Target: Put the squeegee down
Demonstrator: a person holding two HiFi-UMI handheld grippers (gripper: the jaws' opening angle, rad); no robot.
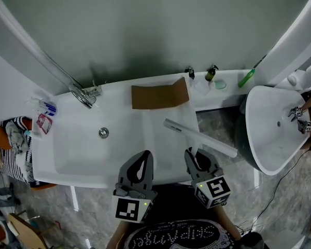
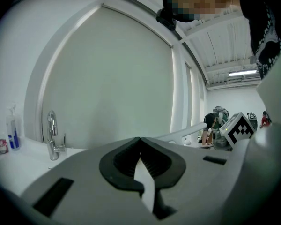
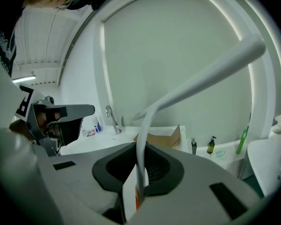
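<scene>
The squeegee (image 1: 199,137) is white and T-shaped. Its long bar hangs slantwise over the right end of the white bathtub (image 1: 67,160). My right gripper (image 1: 195,152) is shut on the thin handle at the tub's near edge. In the right gripper view the handle rises from between the jaws (image 3: 140,146) to the bar of the squeegee (image 3: 196,81), which slants up to the right. My left gripper (image 1: 146,153) hovers beside it at the near rim. Its jaws (image 2: 139,140) meet at the tips with nothing between them.
A brown cardboard piece (image 1: 159,95) lies on the tub's far ledge. The chrome faucet (image 1: 84,95) stands at the far left, with the drain (image 1: 103,133) below it. Small bottles (image 1: 211,73) and a green bottle (image 1: 246,78) stand on the ledge. A white washbasin (image 1: 272,134) is to the right.
</scene>
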